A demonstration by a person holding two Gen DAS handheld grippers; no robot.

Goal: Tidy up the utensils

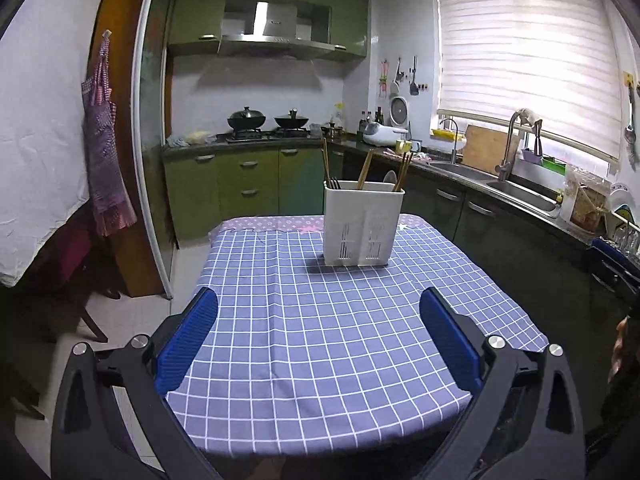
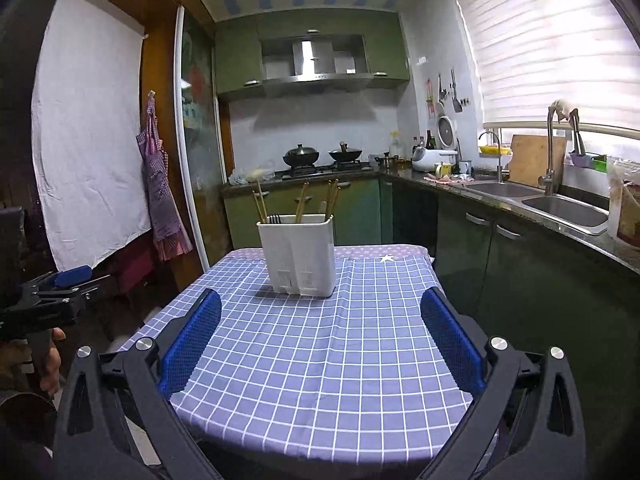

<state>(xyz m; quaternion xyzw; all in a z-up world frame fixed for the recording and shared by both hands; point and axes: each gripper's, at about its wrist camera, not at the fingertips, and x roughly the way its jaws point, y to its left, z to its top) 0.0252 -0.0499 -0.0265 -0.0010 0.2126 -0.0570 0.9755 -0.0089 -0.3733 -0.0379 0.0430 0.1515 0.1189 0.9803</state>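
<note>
Both tongs, left gripper (image 1: 318, 322) and right gripper (image 2: 320, 322), hang wide and empty; approach the far holder (image 1: 362, 224) squarely, pinch chopsticks (image 1: 365, 174) high.

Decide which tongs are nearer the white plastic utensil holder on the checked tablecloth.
Too close to call. Both the left tongs and the right tongs are open, back at the near table edge, well short of the white plastic utensil holder; it sits slightly right of the left tongs, slightly left of the right.

The utensil holder (image 1: 363, 224) hides its utensils' (image 1: 367, 172) lower ends.
</note>
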